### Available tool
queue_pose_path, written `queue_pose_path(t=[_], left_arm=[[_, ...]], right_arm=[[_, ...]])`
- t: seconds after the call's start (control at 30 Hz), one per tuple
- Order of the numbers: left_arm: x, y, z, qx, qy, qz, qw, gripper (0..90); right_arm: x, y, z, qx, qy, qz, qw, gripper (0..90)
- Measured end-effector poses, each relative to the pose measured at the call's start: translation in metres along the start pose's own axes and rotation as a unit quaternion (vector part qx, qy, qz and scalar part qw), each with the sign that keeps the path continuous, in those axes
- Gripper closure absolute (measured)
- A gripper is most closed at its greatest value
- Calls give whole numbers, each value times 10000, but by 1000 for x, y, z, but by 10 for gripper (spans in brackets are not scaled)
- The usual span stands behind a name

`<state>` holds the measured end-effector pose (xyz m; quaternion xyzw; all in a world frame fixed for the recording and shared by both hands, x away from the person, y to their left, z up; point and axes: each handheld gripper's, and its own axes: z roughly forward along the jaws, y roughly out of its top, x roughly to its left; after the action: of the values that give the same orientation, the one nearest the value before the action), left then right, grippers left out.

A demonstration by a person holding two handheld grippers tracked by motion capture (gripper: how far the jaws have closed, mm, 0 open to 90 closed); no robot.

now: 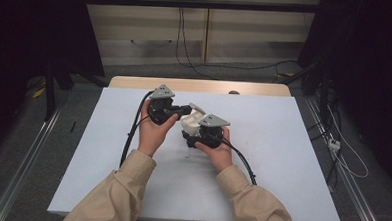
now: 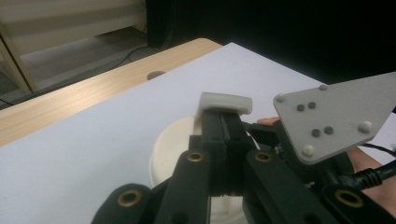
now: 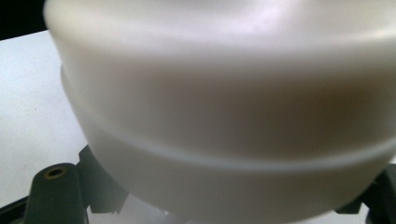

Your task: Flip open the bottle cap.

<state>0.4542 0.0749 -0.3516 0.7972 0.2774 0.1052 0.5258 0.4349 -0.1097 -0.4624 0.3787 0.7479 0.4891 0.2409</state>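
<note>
The round cream-white plastic container (image 1: 190, 123) sits mid-table between both hands: the left gripper (image 2: 224, 116) pinches its flat white lid tab (image 2: 226, 102), the right gripper (image 1: 195, 139) clamps its body.

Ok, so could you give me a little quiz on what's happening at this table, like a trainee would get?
1. True or false: the white tub sits alone on the table, with no tool near it.
2. What is the left tool pinching? A) the tub's white flap B) a cable C) a sleeve
3. Fill in: the bare strip along the table's far edge is made of ____.

Key: 1 false, as both tools are at the tub. 2 A. 3 wood.
</note>
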Motion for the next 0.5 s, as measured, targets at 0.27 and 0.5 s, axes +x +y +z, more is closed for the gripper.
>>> queue_pose_path(t=[0.27,0.5], left_arm=[[-2,4,4,8,4,9,10000,900],[-3,8,7,24,1,64,10000,900]], right_arm=[[0,0,0,5,5,6,10000,186],[0,0,0,4,5,7,10000,186]])
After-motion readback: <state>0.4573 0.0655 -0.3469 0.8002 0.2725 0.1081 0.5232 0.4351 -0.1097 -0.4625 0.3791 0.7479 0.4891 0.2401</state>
